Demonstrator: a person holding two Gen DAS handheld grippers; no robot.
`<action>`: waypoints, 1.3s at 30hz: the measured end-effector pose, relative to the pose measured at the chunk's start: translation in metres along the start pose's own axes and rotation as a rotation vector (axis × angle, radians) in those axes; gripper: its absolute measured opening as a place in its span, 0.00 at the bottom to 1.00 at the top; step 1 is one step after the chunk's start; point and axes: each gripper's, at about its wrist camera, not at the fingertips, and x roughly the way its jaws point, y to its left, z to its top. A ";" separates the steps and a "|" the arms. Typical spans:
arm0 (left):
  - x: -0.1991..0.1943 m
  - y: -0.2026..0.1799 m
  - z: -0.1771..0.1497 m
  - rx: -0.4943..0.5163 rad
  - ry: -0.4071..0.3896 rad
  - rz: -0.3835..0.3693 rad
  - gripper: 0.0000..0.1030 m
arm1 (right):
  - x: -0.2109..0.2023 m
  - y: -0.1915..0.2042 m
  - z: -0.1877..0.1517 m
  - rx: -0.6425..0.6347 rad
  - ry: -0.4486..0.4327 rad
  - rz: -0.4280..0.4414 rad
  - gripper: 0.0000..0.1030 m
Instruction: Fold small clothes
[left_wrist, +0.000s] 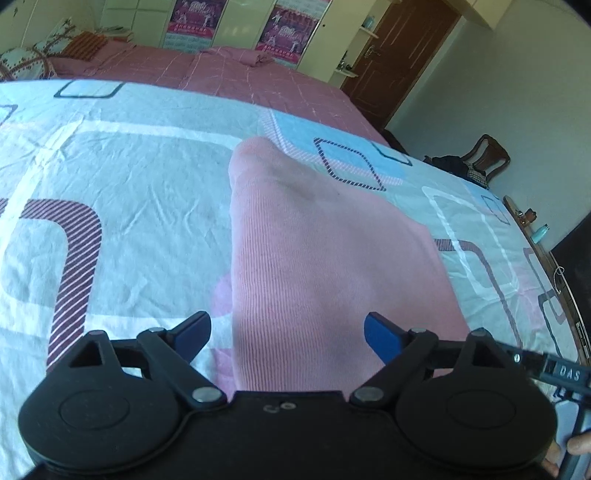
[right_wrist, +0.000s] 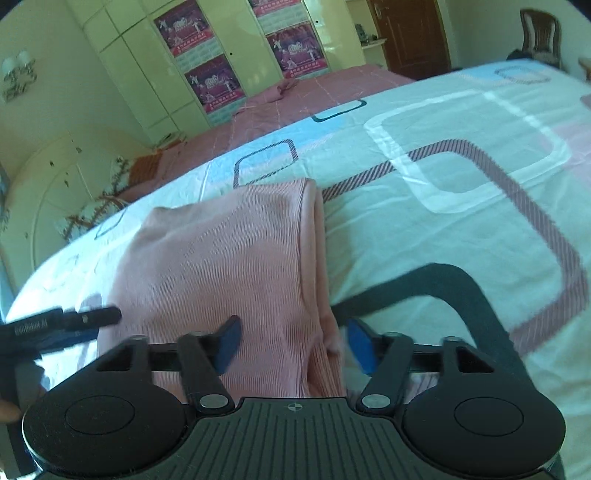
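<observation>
A pink ribbed garment (left_wrist: 317, 258) lies on the patterned bedsheet (left_wrist: 122, 206), folded into a long strip that runs away from me. My left gripper (left_wrist: 288, 336) is open, its blue pads wide apart over the garment's near end. In the right wrist view the same garment (right_wrist: 221, 266) shows its hemmed edge on the right. My right gripper (right_wrist: 291, 343) is open over the garment's near right corner, the hem lying between the pads. Neither gripper holds the cloth. The left gripper's body (right_wrist: 62, 321) shows at the left edge of the right wrist view.
The sheet covers a bed with a pink quilt (left_wrist: 229, 74) behind it. Cream wardrobes with posters (right_wrist: 207, 70) line the far wall. A brown door (left_wrist: 402, 55) and a wooden chair with dark clothes (left_wrist: 476, 162) stand to the right.
</observation>
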 end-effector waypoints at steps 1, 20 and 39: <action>0.004 0.002 0.001 -0.014 0.008 -0.005 0.86 | 0.008 -0.003 0.006 0.008 0.002 0.012 0.70; 0.032 -0.013 0.010 -0.039 0.002 -0.102 0.42 | 0.088 -0.028 0.039 0.115 0.114 0.268 0.22; -0.135 0.140 0.037 -0.049 -0.183 -0.080 0.38 | 0.079 0.197 0.018 0.027 0.064 0.512 0.21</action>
